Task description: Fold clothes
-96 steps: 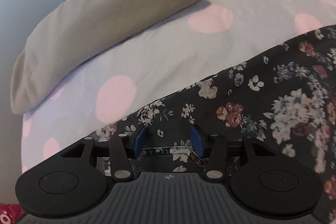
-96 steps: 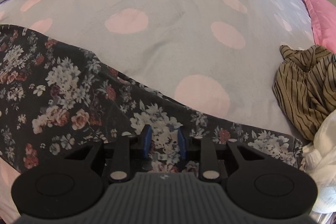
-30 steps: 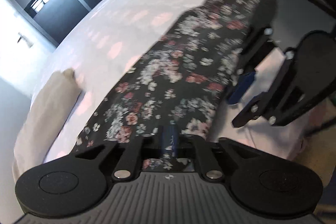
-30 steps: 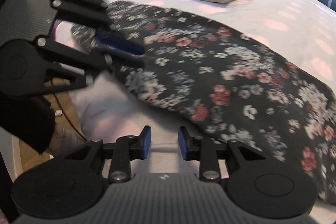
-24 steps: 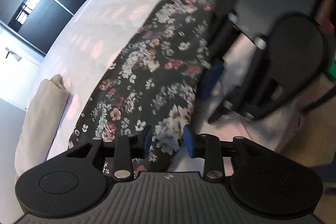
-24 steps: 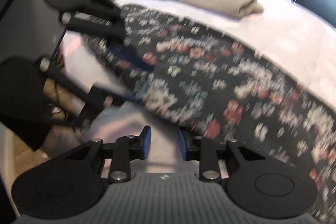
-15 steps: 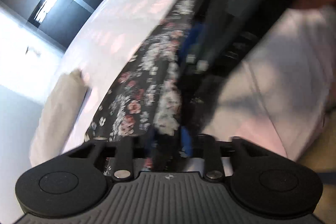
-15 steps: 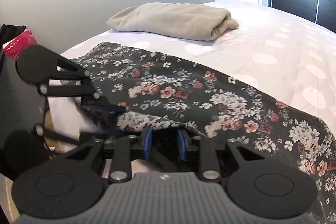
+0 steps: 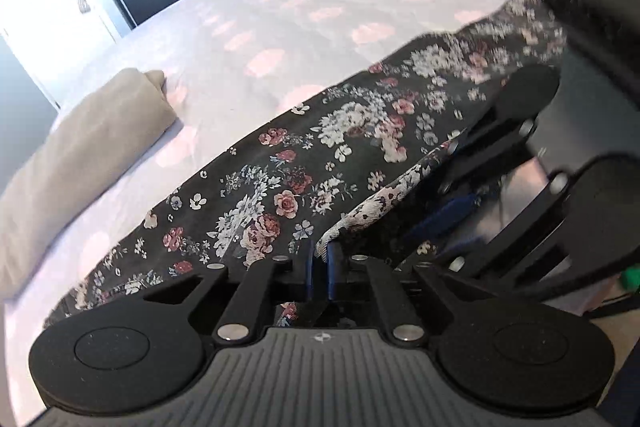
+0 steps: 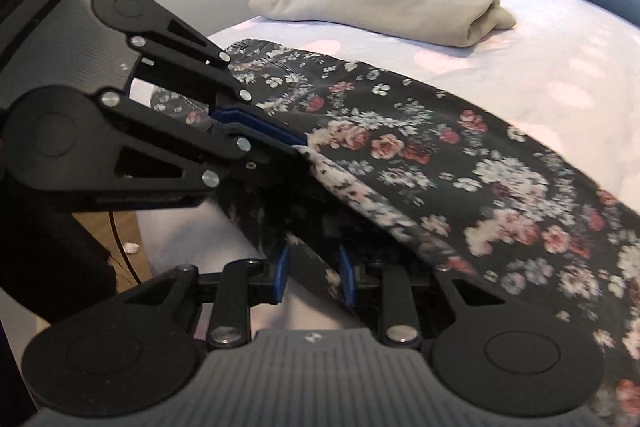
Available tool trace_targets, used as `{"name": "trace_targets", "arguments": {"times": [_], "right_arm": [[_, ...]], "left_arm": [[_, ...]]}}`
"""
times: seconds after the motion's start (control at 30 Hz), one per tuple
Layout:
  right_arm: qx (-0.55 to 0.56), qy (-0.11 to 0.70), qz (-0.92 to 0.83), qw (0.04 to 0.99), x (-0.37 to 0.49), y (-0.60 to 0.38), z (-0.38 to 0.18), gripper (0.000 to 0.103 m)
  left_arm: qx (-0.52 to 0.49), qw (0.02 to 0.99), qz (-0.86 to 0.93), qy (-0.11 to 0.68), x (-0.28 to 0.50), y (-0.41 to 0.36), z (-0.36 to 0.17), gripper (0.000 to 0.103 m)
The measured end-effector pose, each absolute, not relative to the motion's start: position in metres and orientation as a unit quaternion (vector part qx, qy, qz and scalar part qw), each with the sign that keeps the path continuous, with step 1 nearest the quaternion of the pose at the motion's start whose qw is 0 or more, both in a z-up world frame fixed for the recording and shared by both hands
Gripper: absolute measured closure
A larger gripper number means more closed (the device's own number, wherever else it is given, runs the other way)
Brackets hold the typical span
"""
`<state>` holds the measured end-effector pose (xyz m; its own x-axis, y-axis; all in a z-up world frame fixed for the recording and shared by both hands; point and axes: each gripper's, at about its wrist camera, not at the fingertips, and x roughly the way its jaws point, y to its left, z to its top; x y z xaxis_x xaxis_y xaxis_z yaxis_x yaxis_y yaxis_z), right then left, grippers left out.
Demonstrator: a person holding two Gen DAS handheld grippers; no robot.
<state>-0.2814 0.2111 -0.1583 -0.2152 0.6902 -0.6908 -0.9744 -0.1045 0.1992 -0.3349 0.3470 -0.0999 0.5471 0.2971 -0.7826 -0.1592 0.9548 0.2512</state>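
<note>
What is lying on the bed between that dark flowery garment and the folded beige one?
Nothing but bare bedsheet, pale with pink dots. The right wrist view shows it separating the floral garment from the folded beige garment.

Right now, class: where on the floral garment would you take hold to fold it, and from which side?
Grip the floral garment at its near long edge, which hangs over the bed side, coming from off the bed. That edge already lifts. The left tool is closing on it; the right tool straddles it alongside, not yet pinching.
</note>
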Motion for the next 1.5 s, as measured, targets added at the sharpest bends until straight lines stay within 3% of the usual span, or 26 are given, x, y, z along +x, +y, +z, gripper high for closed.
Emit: {"name": "trace_targets", "arguments": {"times": [0.5, 0.63, 0.67, 1.1, 1.2, 1.43, 1.5], "right_arm": [[-0.218, 0.334, 0.744, 0.535, -0.310, 0.256, -0.177, 0.072], [-0.218, 0.328, 0.751, 0.530, -0.315, 0.264, -0.177, 0.090], [-0.218, 0.329, 0.752, 0.528, -0.315, 0.265, -0.176, 0.099], [-0.296, 0.260, 0.802, 0.450, -0.348, 0.225, -0.166, 0.103], [-0.318, 0.244, 0.801, 0.444, -0.356, 0.219, -0.171, 0.103], [-0.242, 0.296, 0.796, 0.469, -0.330, 0.226, -0.150, 0.096], [-0.221, 0.309, 0.789, 0.484, -0.322, 0.231, -0.144, 0.084]], "left_arm": [[0.081, 0.863, 0.152, 0.475, -0.371, 0.358, -0.100, 0.092], [0.071, 0.852, 0.203, 0.478, -0.383, 0.373, -0.100, 0.092], [0.068, 0.847, 0.218, 0.480, -0.386, 0.377, -0.101, 0.092], [0.048, 0.799, 0.292, 0.523, -0.409, 0.405, -0.111, 0.092], [0.046, 0.791, 0.301, 0.531, -0.413, 0.408, -0.114, 0.092], [0.035, 0.786, 0.322, 0.527, -0.421, 0.412, -0.111, 0.092], [0.030, 0.785, 0.322, 0.528, -0.421, 0.414, -0.112, 0.092]]}}
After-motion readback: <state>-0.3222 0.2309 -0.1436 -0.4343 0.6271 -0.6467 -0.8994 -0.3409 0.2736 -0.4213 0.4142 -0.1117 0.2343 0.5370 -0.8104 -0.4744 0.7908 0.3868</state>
